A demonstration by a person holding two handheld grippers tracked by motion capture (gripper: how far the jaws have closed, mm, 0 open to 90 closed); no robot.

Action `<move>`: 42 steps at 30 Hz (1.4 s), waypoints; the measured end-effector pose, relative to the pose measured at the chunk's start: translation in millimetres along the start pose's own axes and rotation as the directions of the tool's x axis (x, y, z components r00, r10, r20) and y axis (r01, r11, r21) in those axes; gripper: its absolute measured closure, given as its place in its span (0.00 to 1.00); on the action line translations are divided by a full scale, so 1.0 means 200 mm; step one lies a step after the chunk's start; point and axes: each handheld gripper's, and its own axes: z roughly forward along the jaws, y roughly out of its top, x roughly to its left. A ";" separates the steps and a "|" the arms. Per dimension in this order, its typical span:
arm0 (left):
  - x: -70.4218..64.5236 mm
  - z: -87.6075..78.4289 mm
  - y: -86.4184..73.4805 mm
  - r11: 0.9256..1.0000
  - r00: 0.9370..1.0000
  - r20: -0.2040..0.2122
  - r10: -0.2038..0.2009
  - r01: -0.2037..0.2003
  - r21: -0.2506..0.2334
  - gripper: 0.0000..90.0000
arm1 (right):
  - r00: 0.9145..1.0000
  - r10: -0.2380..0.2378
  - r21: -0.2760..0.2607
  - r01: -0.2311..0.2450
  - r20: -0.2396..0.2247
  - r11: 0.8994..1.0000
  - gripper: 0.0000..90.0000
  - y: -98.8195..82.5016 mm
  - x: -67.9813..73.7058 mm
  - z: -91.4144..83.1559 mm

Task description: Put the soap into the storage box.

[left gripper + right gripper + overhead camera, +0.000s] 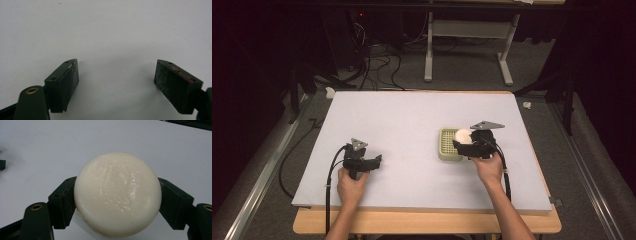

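Two views — soap [117, 195] clamped; dish [449, 145] from high.

I see the pale sheet [412, 130] covering the wooden table [427, 222], whose edge shows along the near side. Grey carpet [462, 65] lies beyond, with white desk legs [428, 50] and a tangle of black cables [377, 65] behind.
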 end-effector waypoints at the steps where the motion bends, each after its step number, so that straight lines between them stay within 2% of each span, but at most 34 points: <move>1: 0.00 0.00 0.00 1.000 1.000 0.000 0.000 0.000 0.000 0.22 | 1.000 0.000 0.000 0.000 -0.001 1.000 0.28 0.00 0.00 0.00; 15: 0.00 0.00 0.00 1.000 1.000 0.000 0.000 0.000 0.000 0.22 | 1.000 -0.012 0.030 0.012 -0.004 0.999 0.28 0.01 0.03 0.09; 42: 0.00 0.00 0.00 1.000 1.000 0.001 0.000 0.000 0.000 0.22 | 0.999 -0.047 0.117 0.044 0.023 0.992 0.28 0.05 0.09 0.27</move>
